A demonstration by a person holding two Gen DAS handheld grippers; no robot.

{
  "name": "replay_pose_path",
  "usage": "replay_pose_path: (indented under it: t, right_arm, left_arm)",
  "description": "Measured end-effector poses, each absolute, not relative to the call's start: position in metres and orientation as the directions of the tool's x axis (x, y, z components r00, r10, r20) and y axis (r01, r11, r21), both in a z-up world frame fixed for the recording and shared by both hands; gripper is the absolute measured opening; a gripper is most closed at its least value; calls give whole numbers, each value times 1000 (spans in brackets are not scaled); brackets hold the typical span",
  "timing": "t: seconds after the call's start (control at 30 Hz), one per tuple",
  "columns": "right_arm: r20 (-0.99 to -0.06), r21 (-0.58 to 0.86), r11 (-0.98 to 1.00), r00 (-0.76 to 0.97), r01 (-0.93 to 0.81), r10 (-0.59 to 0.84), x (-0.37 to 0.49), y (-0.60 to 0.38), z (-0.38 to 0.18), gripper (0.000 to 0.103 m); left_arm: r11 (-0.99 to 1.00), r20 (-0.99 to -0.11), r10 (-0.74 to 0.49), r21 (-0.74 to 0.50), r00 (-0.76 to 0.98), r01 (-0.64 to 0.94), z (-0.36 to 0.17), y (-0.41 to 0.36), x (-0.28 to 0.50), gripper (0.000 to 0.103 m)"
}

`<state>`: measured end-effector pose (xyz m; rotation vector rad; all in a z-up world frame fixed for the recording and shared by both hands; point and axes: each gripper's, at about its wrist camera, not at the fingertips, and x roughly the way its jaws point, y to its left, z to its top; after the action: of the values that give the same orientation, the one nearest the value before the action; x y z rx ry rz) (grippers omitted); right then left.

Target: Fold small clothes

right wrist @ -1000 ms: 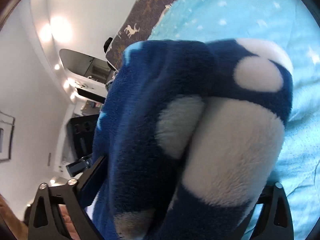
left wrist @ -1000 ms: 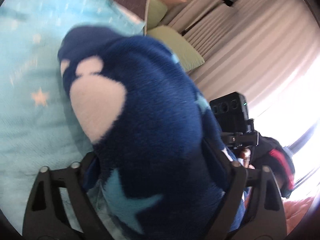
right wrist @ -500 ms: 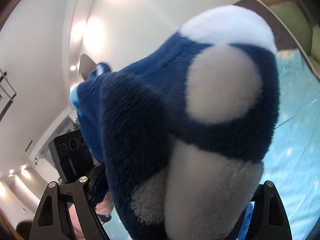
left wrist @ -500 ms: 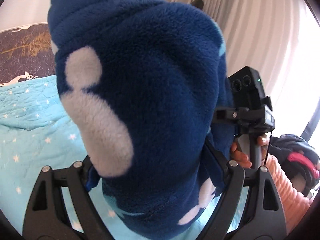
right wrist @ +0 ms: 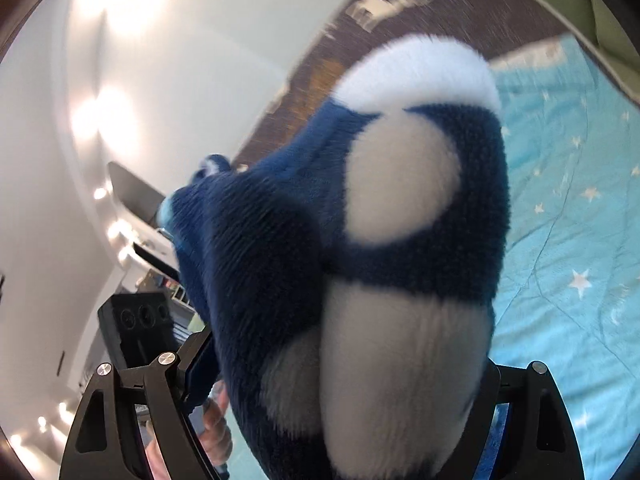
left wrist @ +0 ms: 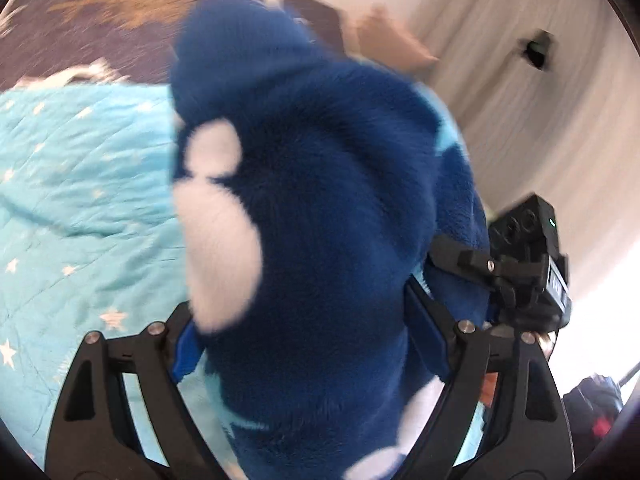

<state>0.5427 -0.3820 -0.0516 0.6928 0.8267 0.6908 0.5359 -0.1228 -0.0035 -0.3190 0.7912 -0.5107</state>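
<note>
A thick dark-blue fleece garment [left wrist: 340, 200] with white patches and light-blue stars is bunched up and fills the middle of both views. My left gripper [left wrist: 308, 320] is shut on the bundle, jaws held wide by its bulk, fingertips buried in the fleece. In the right wrist view the same garment [right wrist: 280, 260] sits between the fingers of my right gripper [right wrist: 344, 360], which is shut on it too. The bundle hangs in the air above the turquoise star-print bedspread [left wrist: 80, 200]. The right gripper's body [left wrist: 520, 264] shows just beyond the fleece in the left wrist view.
The bedspread [right wrist: 580, 240] spreads below and to the right. A dark brown patterned blanket [left wrist: 100, 20] lies at its far end, with a beige pillow [left wrist: 384, 36] and pale curtains [left wrist: 540, 120] behind. A hand [right wrist: 216, 432] holds the other gripper.
Both grippers have lifted the fleece bundle off the bedspread and swung it across. The views tipped up toward wall and curtain, then back toward the bed. The grip on the fleece is unchanged.
</note>
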Motion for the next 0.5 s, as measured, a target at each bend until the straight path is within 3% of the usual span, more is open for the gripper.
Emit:
replay_pose_path:
  t: [0.1,0.17,0.27,0.5]
  right_arm:
    - [-553,700,697,498,-155,667,573,-372,-96,87]
    - [-650,613,784,502,-97,570,583,-379,-125,88]
    - [-614,645,760,535,-85,580,577,-393,-140,95]
    - [-622,597,802,622,-16,476,550,-400,-97,95]
  left_arm:
    - [933,-701,-346,-324,624,154,-49,-114,554,87]
    - [938,-681,-332,-314,653,149,-60,-110,554,94]
    - [915,-656,-370,-378,658,138,-65,-107,550,98]
    - [957,-645,-281,-245,711,157,-57,-118,524,96]
